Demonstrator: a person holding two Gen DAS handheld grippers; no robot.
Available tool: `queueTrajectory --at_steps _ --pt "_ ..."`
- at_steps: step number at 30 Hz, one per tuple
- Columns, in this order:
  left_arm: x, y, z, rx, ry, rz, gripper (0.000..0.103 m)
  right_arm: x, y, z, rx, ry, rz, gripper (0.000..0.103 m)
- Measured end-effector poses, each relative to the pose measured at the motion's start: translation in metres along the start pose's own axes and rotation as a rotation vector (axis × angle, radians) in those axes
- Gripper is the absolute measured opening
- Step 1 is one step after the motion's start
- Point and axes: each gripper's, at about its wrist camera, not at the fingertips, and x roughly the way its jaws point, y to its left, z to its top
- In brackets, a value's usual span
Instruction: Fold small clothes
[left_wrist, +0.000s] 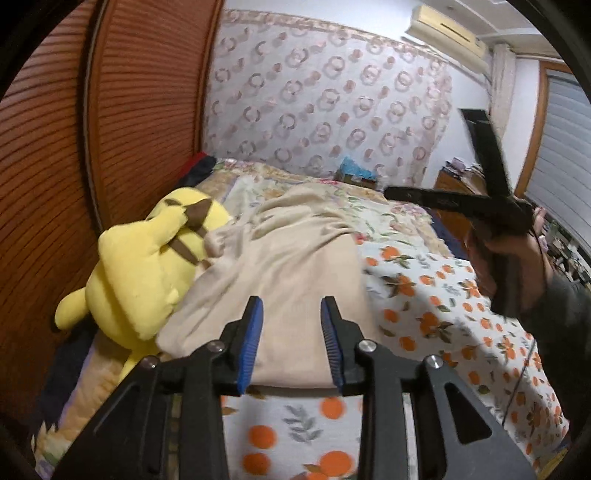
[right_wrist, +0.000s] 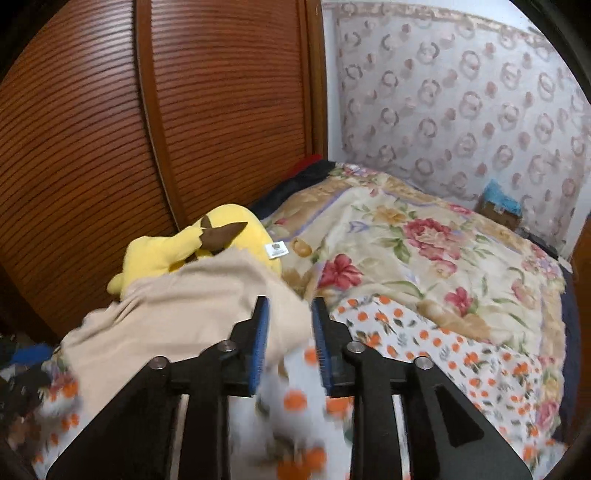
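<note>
Beige garment (left_wrist: 291, 273), rumpled, partly folded, lying on orange-print sheet (left_wrist: 436, 314) beside yellow plush (left_wrist: 147, 258).

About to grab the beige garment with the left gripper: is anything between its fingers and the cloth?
Nothing visible. The left gripper, jaws open, points straight at the beige garment. The yellow plush lies against the garment's left edge, beside the path.

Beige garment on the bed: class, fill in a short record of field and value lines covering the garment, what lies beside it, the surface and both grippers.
garment: beige garment, spread and rumpled, not neatly folded
neighbour: yellow Pikachu plush, touching its left edge
surface: orange-print sheet
left gripper: open, above the near hem
right gripper: open, by the garment's right corner, holding nothing
</note>
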Motion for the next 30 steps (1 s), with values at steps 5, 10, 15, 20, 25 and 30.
queueTrajectory --at_steps 5,10,15,20,25,30 --pt "-0.015 -0.038 0.003 0.081 -0.025 0.003 0.03 -0.078 0.005 -0.04 0.022 -0.045 -0.043 0.049" --pt "-0.029 -0.077 0.001 0.137 -0.038 -0.019 0.03 -0.142 0.011 -0.079 0.071 -0.076 -0.095 0.056" --pt "-0.043 -0.112 -0.002 0.182 -0.056 -0.04 0.03 -0.189 0.016 -0.113 0.119 -0.094 -0.175 0.058" --pt "-0.061 -0.142 -0.004 0.199 -0.081 -0.058 0.03 -0.238 0.02 -0.139 0.175 -0.131 -0.248 0.059" --pt "-0.08 -0.164 -0.003 0.205 -0.113 -0.063 0.031 -0.284 0.022 -0.158 0.212 -0.183 -0.335 0.059" --pt "-0.09 -0.177 0.0 0.205 -0.137 -0.07 0.031 -0.322 0.019 -0.174 0.258 -0.231 -0.4 0.06"
